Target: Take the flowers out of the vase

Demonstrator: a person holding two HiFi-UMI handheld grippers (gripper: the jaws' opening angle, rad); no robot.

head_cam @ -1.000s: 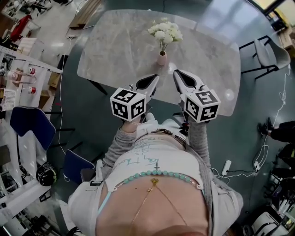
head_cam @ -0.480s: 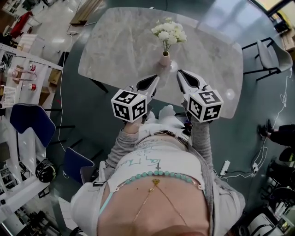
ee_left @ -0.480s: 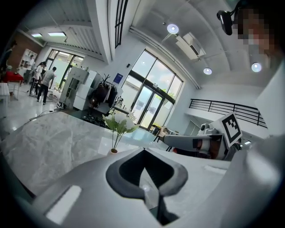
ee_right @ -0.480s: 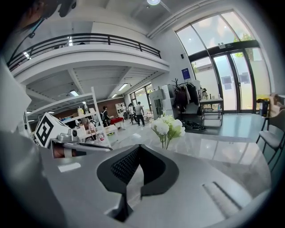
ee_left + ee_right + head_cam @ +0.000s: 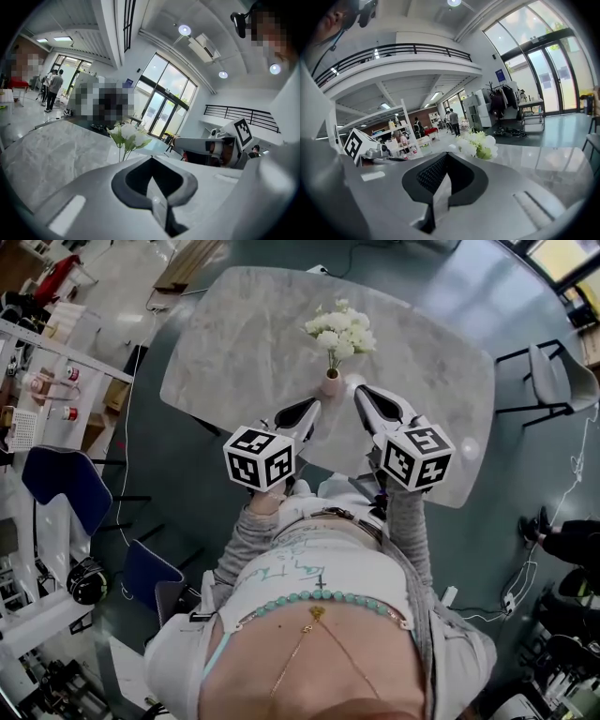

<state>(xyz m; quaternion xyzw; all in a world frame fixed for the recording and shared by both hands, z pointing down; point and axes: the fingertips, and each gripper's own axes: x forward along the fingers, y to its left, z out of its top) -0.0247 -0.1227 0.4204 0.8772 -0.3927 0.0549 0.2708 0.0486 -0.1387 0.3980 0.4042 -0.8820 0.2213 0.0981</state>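
A person is holding the left gripper (image 5: 312, 408) and right gripper (image 5: 361, 393), jaws pressed together and empty, either side of the vase (image 5: 330, 383) near the table's (image 5: 234, 343) front edge, apparently lining up on the flowers (image 5: 339, 326) it is carrying.

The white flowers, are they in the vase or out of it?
In the vase: the white flowers have stems running down into the pink vase, upright on the table.

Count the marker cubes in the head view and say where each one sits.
2. One marker cube sits on the left gripper, the other on the right gripper, both nearer the person than the vase. None appears hidden.
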